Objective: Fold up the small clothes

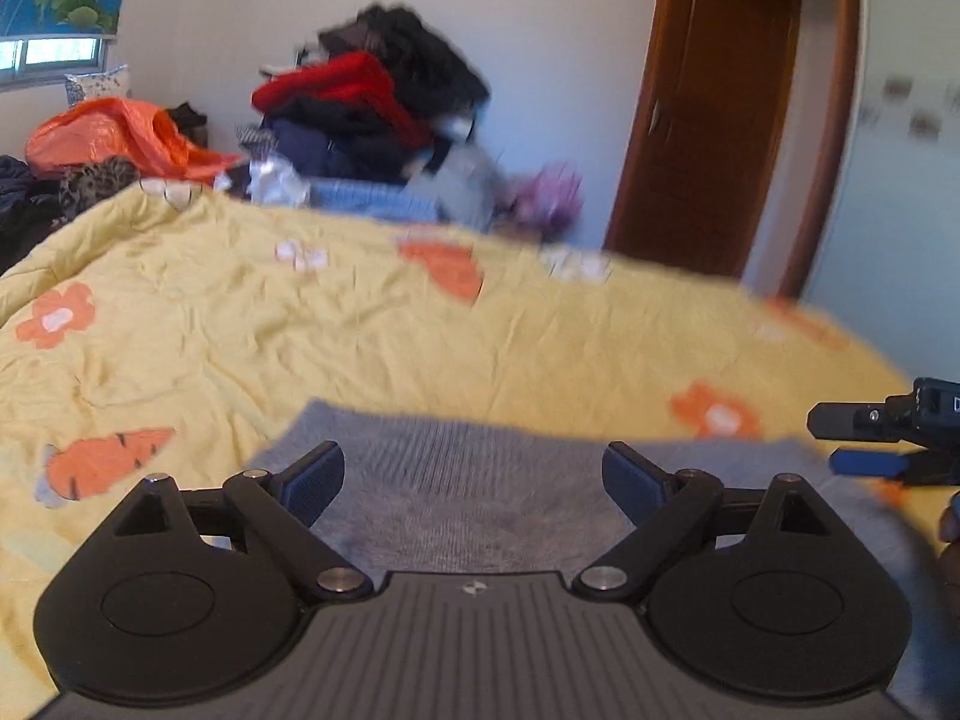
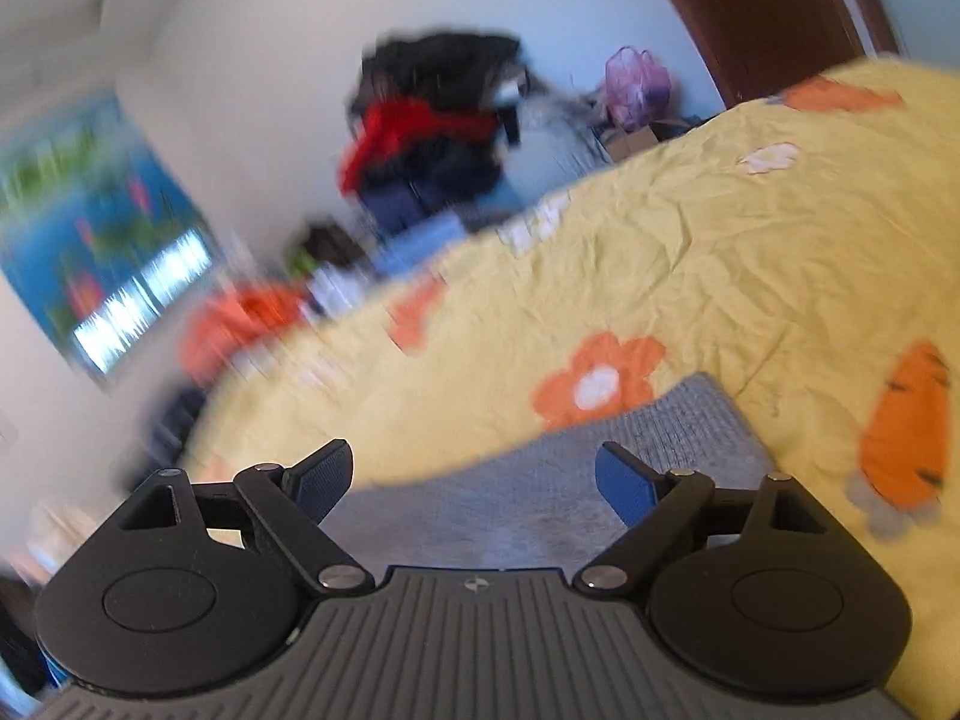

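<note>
2 grippers, both w/ jaws spread wide, nothing between pads: left gripper (image 1: 474, 477) and right gripper (image 2: 474, 477) hang over 1 grey knit garment (image 1: 456, 480), lying flat on near part of yellow quilt (image 1: 360, 324). Right gripper also shows at right edge of left view. Far side: 1 heap of clothes (image 1: 372, 102), 1 orange bag (image 1: 114, 132) far left, contents unclear. 1 brown door (image 1: 708, 120) far right.
</note>
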`<state>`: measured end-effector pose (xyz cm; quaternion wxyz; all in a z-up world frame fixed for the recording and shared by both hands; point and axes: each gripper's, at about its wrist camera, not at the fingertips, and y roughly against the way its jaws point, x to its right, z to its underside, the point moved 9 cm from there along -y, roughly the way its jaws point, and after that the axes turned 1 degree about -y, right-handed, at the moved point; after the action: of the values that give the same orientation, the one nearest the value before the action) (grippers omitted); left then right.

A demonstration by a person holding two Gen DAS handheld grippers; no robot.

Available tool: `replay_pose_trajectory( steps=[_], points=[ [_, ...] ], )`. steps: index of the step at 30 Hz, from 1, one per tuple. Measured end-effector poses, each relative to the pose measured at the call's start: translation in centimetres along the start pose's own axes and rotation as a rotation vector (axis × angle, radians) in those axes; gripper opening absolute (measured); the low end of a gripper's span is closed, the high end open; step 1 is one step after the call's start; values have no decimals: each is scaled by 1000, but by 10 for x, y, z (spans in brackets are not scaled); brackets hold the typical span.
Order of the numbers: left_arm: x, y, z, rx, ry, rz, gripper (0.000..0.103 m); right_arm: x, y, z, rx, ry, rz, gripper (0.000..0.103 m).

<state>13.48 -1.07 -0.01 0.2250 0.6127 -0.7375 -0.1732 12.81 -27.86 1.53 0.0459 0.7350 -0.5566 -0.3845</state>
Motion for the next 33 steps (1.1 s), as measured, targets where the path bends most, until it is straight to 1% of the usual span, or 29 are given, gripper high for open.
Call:
replay_pose_trajectory(
  steps=[2, 3, 4, 5, 6, 7, 8, 10, 11, 12, 14, 15, 16, 18, 19, 20, 22, 24, 25, 26, 27, 29, 32, 33],
  points=[
    [-5, -28, 21, -107, -37, -33, 93, 3, -28, 15, -59, 89, 100, 86],
    [-12, -40, 33, -153, -36, -56, 93, 11, -38, 21, -84, 128, 154, 86],
    [-16, -39, 36, -123, -59, -55, 94, 19, -44, 26, -81, 178, 195, 85],
    [-18, -40, 36, -134, -56, -34, 96, 23, -44, 26, -36, 227, 205, 85],
    [-19, -40, 36, -134, -50, -26, 97, 26, -40, 25, -35, 209, 194, 87],
    [-19, -41, 36, -138, -49, -17, 102, 28, -39, 23, -31, 180, 173, 88],
    [-18, -44, 37, -146, -58, -17, 103, 30, -39, 20, -21, 168, 168, 89],
    [-12, -41, 35, -154, -87, -46, 103, 31, -43, 16, -27, 178, 191, 89],
    [-11, -39, 35, -150, -87, -53, 103, 30, -48, 15, -34, 195, 212, 92],
    [-12, -34, 34, -142, -80, -66, 103, 29, -53, 17, -45, 220, 227, 93],
    [-16, -10, 35, -112, -69, -118, 103, 22, -52, 22, -54, 272, 267, 92],
    [-16, 5, 37, -94, -70, -125, 103, 18, -49, 25, -47, 294, 284, 92],
    [-15, 22, 40, -74, -67, -115, 103, 11, -41, 26, -27, 318, 287, 92],
    [-14, 48, 52, -59, -49, -88, 103, -13, -19, 32, 31, 384, 237, 97],
    [-15, 55, 60, -63, -46, -76, 103, -25, -10, 37, 42, 421, 203, 99],
    [-16, 58, 68, -75, -52, -76, 103, -36, -5, 44, 39, 462, 178, 102],
    [-22, 57, 80, -87, -58, -88, 103, -51, -6, 59, 5, 550, 171, 102],
    [-32, 56, 78, -88, 14, -68, 103, -49, -19, 74, -47, 624, 214, 102],
    [-38, 52, 80, -103, 45, -74, 103, -40, -27, 79, -86, 625, 247, 102],
    [-40, 50, 78, -98, 56, -72, 103, -31, -30, 78, -87, 569, 223, 102],
    [-40, 49, 78, -102, 52, -75, 103, -24, -32, 75, -112, 498, 199, 102],
    [-38, 48, 78, -106, 35, -88, 103, -11, -32, 66, -111, 431, 219, 102],
    [-36, 48, 78, -103, 44, -82, 103, -18, -26, 64, -113, 420, 275, 96],
    [-34, 48, 78, -103, 45, -83, 103, -28, -19, 63, -98, 412, 261, 96]
  ],
)
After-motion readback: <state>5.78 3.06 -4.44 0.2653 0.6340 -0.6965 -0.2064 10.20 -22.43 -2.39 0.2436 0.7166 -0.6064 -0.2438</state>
